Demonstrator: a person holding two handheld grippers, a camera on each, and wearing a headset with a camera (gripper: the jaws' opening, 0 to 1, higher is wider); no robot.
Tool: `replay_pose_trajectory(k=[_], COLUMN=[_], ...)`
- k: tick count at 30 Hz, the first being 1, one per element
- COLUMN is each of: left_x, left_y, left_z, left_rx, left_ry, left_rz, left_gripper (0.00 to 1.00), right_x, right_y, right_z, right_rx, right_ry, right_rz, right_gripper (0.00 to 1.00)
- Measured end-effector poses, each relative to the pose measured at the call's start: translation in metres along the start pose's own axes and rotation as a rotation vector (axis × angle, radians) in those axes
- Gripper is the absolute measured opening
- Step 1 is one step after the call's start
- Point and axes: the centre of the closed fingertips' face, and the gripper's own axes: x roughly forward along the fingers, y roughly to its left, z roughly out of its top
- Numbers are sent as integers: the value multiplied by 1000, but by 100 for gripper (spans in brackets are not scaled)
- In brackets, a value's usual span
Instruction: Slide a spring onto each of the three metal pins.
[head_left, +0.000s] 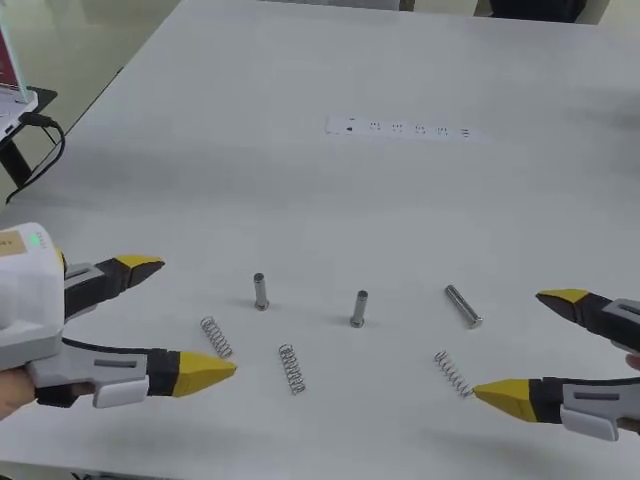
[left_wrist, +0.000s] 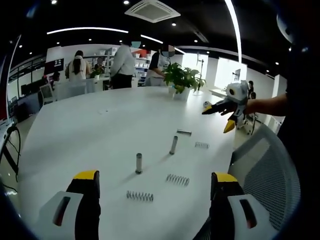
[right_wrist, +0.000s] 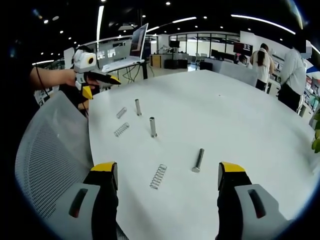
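The left gripper (head_left: 197, 316) and right gripper (head_left: 508, 345) are hovering wide open and empty at either end of the parts, probably ready to pick. Along the near edge of the bench (head_left: 400, 210), the left pin (head_left: 260, 291) and middle pin (head_left: 359, 308) are seemingly standing upright, while the right pin (head_left: 463, 306) is lying flat. The left spring (head_left: 216, 337), middle spring (head_left: 291, 368) and right spring (head_left: 452, 372) are lying loose closer to that edge, one beside each pin, none threaded yet.
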Motion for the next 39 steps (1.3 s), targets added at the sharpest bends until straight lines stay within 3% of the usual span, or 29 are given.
replay_pose_trajectory(k=[12,36,39], left_x=[-2,3,3], left_y=[0,-5,-3], left_z=[2,2,5], left_rx=[4,12,2], left_ry=[-2,2,-24], left_rz=[-3,-23,-16], left_gripper=[89,90,91], right_x=[5,0,-1], right_y=[0,0,-2], right_z=[4,-5,-4], right_rx=[-18,2,7], right_ry=[9,37,36], right_rz=[11,10,4], right_gripper=[82,80,79])
